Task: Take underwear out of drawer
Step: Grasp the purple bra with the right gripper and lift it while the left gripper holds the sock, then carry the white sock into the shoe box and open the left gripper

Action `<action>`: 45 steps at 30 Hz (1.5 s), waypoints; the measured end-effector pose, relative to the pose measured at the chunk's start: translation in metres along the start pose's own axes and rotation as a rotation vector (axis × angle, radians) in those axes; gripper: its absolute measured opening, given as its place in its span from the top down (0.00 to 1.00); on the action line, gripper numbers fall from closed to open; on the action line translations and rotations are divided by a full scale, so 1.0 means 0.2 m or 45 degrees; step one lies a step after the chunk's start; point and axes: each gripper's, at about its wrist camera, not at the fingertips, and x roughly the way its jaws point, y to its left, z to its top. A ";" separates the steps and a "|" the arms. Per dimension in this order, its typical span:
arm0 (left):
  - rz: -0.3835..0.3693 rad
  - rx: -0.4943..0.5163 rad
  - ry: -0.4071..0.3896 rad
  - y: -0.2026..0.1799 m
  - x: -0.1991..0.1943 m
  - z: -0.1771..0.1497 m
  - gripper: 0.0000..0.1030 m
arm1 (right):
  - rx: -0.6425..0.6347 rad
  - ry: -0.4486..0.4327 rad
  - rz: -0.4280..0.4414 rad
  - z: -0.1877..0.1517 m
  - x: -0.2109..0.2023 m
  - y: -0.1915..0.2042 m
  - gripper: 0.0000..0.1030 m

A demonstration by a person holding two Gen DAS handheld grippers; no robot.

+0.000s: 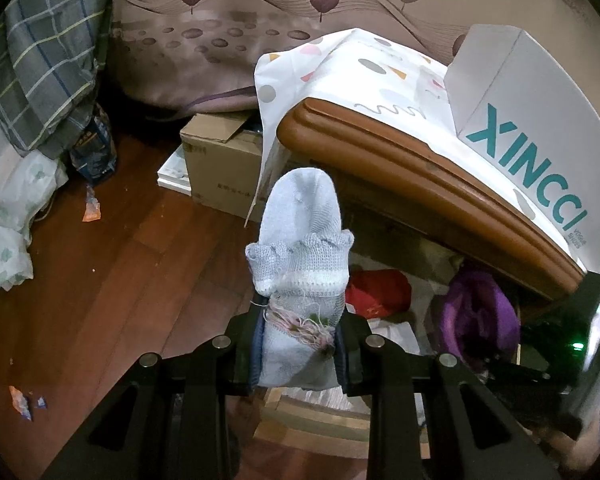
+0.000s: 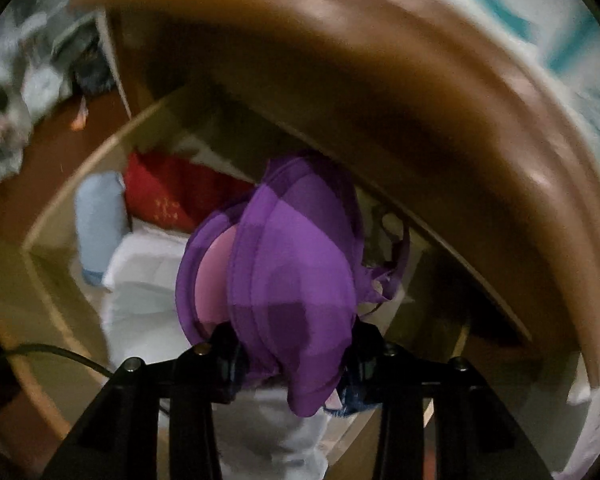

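Below the brown cabinet top (image 1: 420, 168), the open drawer (image 2: 60, 216) is partly hidden; right wrist view is motion-blurred, so the contents read only as red cloth (image 2: 168, 192), pale blue roll (image 2: 100, 224) and white fabric (image 2: 140, 300). Right gripper (image 2: 292, 356) is clamped on purple underwear (image 2: 284, 264), a bra, above the drawer; cups' long axis runs away from the camera, a strap trailing right, lower edge cut off behind the fingers. Left gripper (image 1: 298, 354) is clamped on a white sock (image 1: 300, 240), toe pointing away, beside the drawer's left edge. Wood floor (image 1: 120, 280), cardboard box (image 1: 220, 160), white shoebox (image 1: 540, 120) on the cabinet top.
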 end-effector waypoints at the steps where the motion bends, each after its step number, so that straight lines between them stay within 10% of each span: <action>1: 0.001 -0.001 0.001 0.00 0.00 0.00 0.75 | 0.032 -0.015 0.027 -0.02 -0.03 -0.02 0.61; 28: 0.065 0.041 -0.003 -0.06 0.04 -0.03 0.75 | 0.497 -0.444 0.294 -0.47 -0.39 -0.32 0.61; 45: -0.008 0.149 -0.097 -0.19 -0.25 0.06 0.75 | 0.686 -0.422 0.327 -0.60 -0.39 -0.48 0.61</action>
